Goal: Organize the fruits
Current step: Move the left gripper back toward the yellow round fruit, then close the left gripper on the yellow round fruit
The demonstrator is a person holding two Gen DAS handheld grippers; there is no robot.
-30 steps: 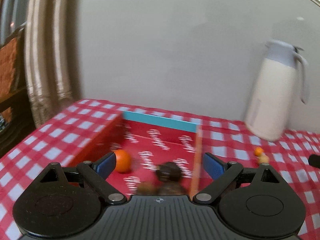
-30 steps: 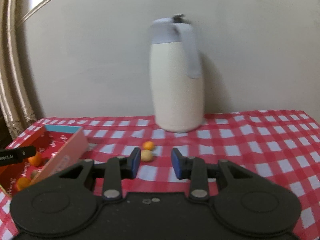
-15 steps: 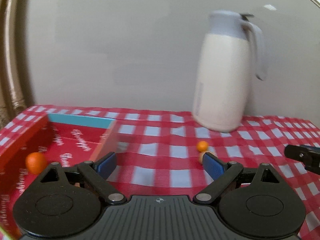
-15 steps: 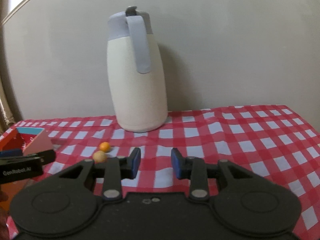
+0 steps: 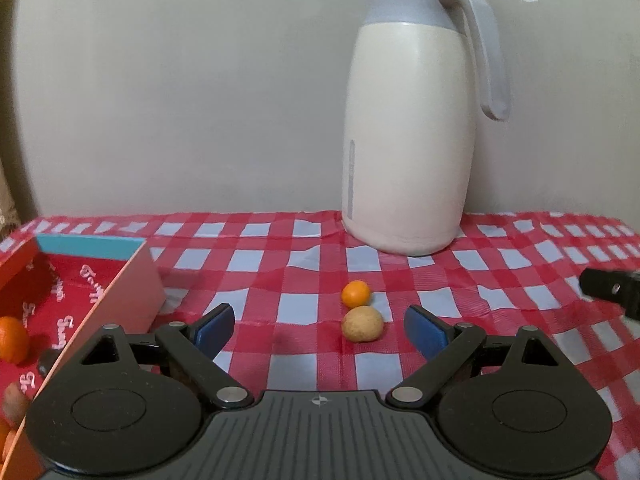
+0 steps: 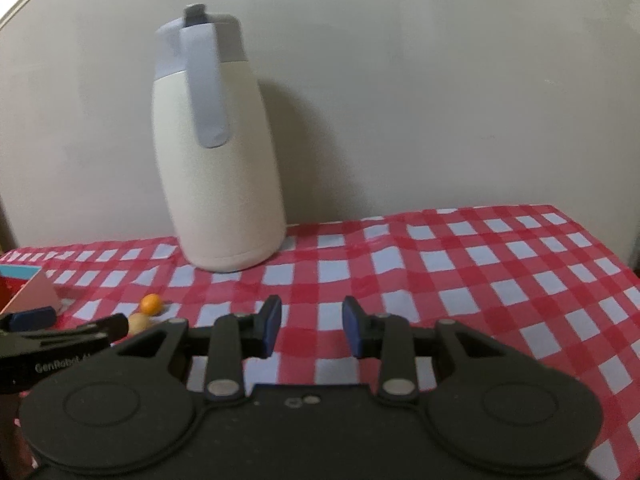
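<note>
Two loose fruits lie touching on the checked cloth before the jug: small orange behind, tan fruit in front; left gripper wide, empty, tan fruit ahead between its pads; right gripper narrow, empty; red box at left holds another orange.

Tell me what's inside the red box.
In the red box, an orange fruit lies on the printed floor, with a brownish fruit nearer the camera. Its wall and the left tool cover the rest.
</note>
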